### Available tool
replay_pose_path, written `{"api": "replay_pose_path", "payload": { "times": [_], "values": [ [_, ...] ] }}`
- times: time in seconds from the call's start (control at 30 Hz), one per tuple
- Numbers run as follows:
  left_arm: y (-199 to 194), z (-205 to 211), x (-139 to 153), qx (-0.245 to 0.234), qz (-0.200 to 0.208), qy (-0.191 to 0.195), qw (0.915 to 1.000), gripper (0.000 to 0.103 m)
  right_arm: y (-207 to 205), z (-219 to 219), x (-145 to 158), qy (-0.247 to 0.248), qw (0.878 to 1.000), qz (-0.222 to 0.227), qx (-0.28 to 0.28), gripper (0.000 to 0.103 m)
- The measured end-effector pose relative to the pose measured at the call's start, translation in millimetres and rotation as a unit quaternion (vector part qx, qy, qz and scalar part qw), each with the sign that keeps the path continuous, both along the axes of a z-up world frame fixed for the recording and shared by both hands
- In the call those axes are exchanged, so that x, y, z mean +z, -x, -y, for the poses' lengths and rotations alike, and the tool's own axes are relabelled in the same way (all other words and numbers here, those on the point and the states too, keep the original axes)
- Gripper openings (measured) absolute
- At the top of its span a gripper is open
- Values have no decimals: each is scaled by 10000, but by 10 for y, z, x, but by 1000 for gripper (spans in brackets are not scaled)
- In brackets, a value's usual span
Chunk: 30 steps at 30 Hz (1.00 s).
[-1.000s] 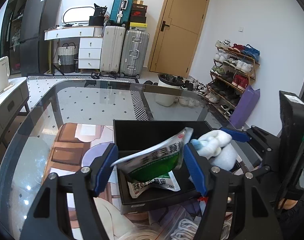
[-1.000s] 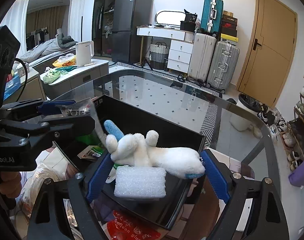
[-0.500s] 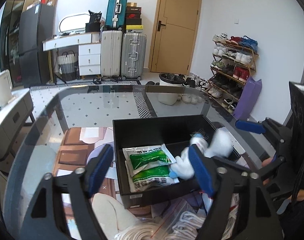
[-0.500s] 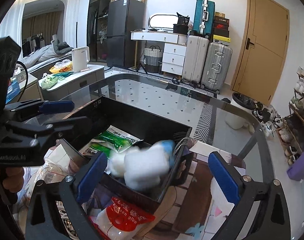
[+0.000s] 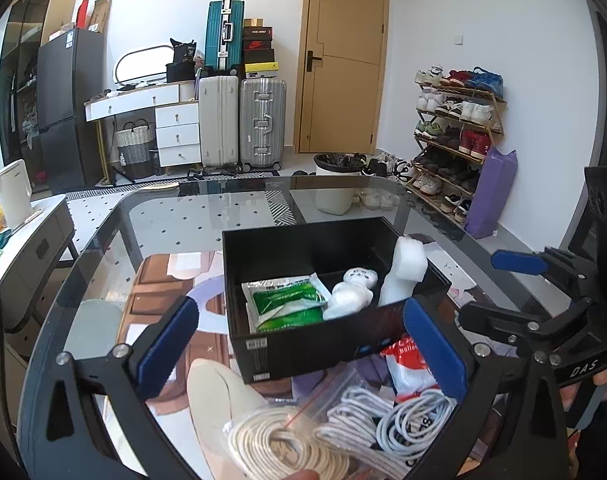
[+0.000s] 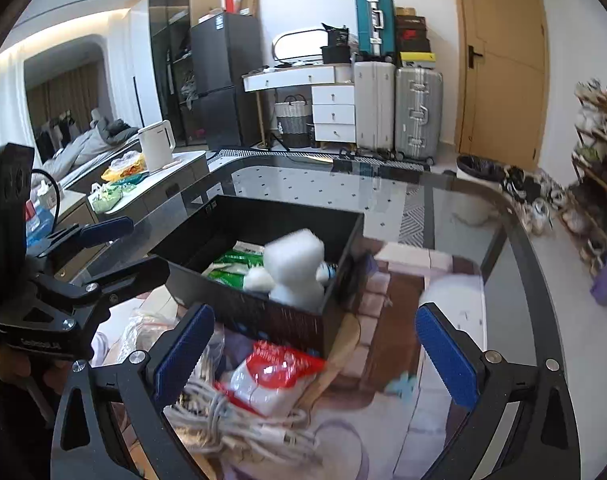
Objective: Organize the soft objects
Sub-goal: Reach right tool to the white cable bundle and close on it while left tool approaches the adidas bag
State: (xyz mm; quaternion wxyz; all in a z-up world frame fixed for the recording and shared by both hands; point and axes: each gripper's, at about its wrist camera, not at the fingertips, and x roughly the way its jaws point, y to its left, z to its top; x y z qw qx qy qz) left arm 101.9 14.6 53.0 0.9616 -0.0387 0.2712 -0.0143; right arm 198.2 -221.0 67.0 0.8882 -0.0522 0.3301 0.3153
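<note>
Lying in black box (image 5: 327,344) beyond both jaws (spread, empty): plush toy (image 5: 353,294), foam block (image 5: 405,274), green packets (image 5: 287,304).

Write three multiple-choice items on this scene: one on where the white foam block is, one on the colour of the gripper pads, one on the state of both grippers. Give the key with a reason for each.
1. Where is the white foam block?
A. Lying flat on the glass table
B. Standing in the black box, against its right wall
C. Held in the left gripper

2. What colour are the gripper pads?
A. Blue
B. Red
C. Yellow

3. What state are the left gripper and right gripper in?
A. Both shut on the plush toy
B. Left shut, right open
C. Both open and empty

Key:
1 B: the block stands on end inside the black box, beside the white plush toy and the green packets.
2 A: the ribbed pads are blue in both wrist views.
3 C: the pads stand wide apart in each view, with nothing between them.
</note>
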Motion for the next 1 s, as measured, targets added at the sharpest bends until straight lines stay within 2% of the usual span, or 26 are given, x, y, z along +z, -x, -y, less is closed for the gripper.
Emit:
{"api": "replay_pose_path", "payload": {
  "times": [0.5, 0.67, 1.0],
  "values": [
    [288, 33, -135, 216, -197, -114, 9995, 103, 265, 263, -82, -153, 9993, -317, -160, 102],
    [362, -37, -217, 299, -315, -7, 9991, 103, 273, 331, -136, -244, 9983, -498, -182, 102],
    [409, -133, -365, 340, -490, 48, 9982, 103, 324, 166, -200, -113, 9981, -606, 68, 102]
  ]
}}
